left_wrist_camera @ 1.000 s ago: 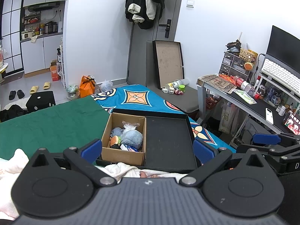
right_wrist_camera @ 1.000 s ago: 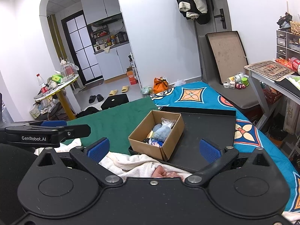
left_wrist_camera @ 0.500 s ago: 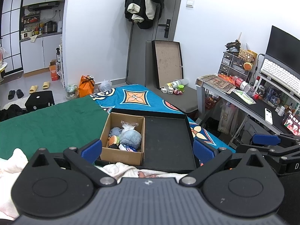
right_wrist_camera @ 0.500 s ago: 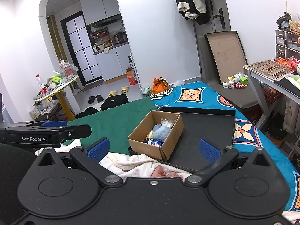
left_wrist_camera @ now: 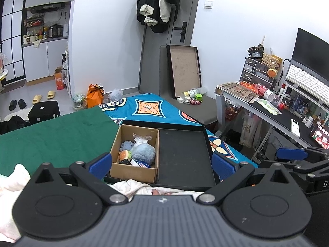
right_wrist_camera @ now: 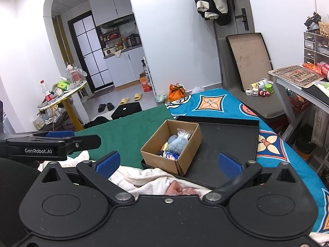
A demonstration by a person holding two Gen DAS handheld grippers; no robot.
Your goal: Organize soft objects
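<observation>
- Clearly my left gripper [left_wrist_camera: 161, 163] and right gripper [right_wrist_camera: 167, 163] both gape, holding nothing.
- Inside the brown cardboard box [left_wrist_camera: 133, 171], the fluffy blue plush ball [left_wrist_camera: 143, 152] looks light and squashy; I'd pinch its middle.

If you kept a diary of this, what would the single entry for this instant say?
phase: approach, nothing grasped | left gripper: open, empty | right gripper: open, empty | cardboard box: on black tray, holds soft toys

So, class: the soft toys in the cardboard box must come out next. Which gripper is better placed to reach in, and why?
Probably the left gripper. Its open jaws already frame the cardboard box and the soft toys almost straight ahead. From the right gripper, also open, the box sits slightly left, over the black tray.
</observation>
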